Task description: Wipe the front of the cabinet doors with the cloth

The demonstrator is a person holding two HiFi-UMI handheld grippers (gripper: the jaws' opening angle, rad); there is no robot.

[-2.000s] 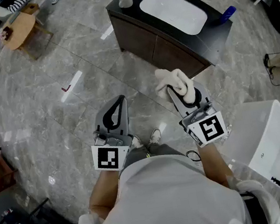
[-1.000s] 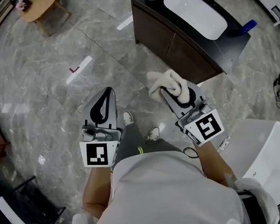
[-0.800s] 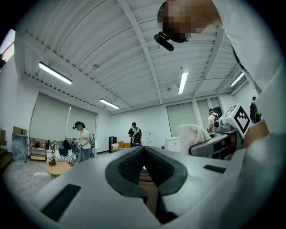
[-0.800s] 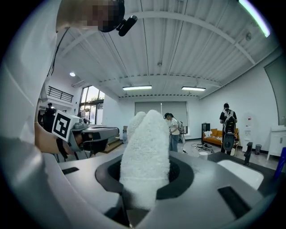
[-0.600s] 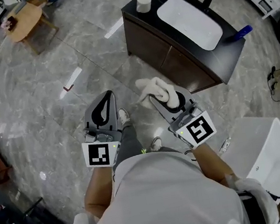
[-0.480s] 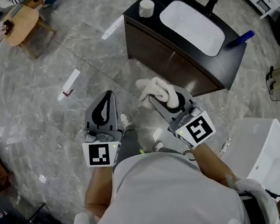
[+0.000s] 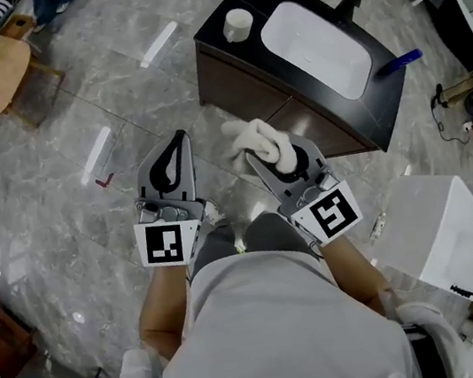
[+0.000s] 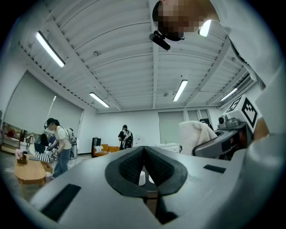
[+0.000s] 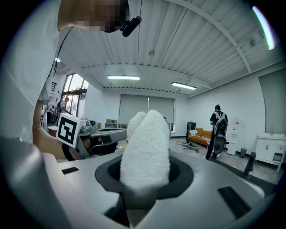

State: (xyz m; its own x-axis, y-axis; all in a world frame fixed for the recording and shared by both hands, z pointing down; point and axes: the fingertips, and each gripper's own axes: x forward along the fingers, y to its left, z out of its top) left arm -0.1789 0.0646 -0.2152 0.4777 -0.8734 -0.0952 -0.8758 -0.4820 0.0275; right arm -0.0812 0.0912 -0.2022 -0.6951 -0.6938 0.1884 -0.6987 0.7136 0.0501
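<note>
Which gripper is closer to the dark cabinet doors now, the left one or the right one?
Right. The right gripper, shut on the cloth, is just short of the cabinet doors; the left gripper, shut and empty, is farther to their left.

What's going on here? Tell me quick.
A person stands on the stone floor in front of a dark cabinet with a white sink set in its top, and holds a tool in each hand. The right tool is shut on a white cloth. The left tool is shut on nothing. Both are held up in the air short of the cabinet, and the cloth is not yet on the doors, so wiping has not begun.
</note>
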